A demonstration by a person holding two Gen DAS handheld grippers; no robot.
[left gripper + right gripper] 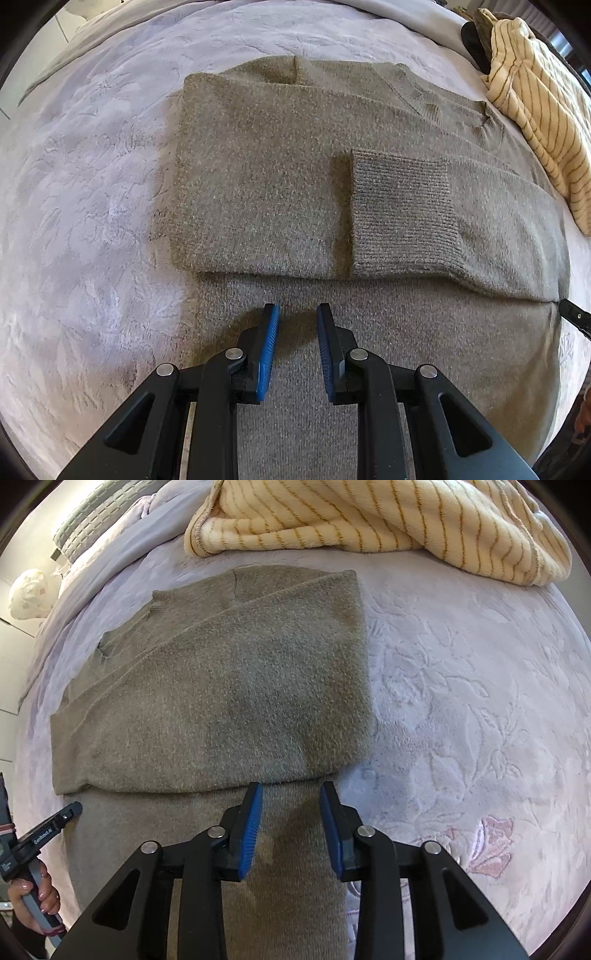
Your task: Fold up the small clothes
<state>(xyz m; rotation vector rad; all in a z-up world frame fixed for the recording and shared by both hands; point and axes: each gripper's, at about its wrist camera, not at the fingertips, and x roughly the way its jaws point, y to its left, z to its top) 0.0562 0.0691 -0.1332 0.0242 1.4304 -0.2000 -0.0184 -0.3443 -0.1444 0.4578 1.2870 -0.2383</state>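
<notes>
Lavender embossed bedspread [92,221] carries the folded olive sweater [258,184]; left gripper [298,314] and right gripper [291,794] hover just above it, both released, grasping nothing.

Open left hand-held gripper [297,314] above folded grey-green sweater [258,184]
</notes>
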